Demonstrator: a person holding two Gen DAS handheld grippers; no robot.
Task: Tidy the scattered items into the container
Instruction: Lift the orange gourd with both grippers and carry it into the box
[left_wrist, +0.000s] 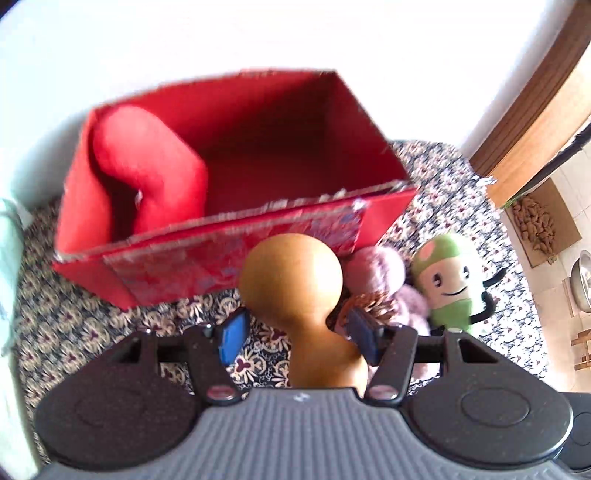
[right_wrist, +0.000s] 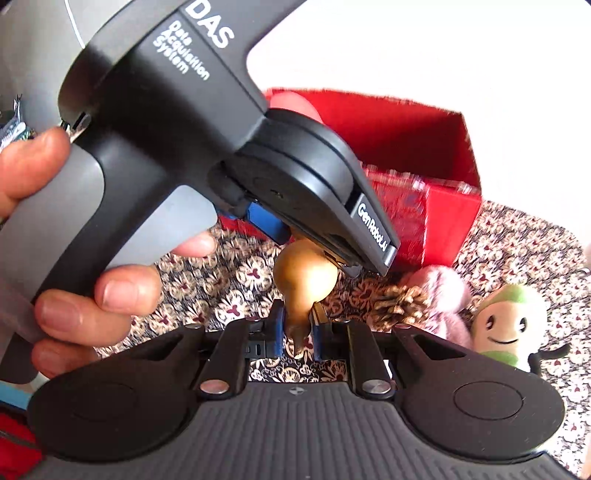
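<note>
Tan gourd (left_wrist: 291, 280) gripped, perhaps lifted, red box (left_wrist: 236, 236)

Floral patterned cloth (left_wrist: 74, 325), white wall (left_wrist: 184, 37), wooden door frame (left_wrist: 535, 110), metal bowl (left_wrist: 581, 280)

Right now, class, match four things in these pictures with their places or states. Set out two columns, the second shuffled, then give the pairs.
1 gourd
2 red cushion
3 green plush toy
4 pinecone

A inside the red box
B brown, beside the pink plush
C smiling face, on the patterned cloth
D neck clamped in the right gripper

Pairs: 1-D, 2-A, 3-C, 4-B
</note>
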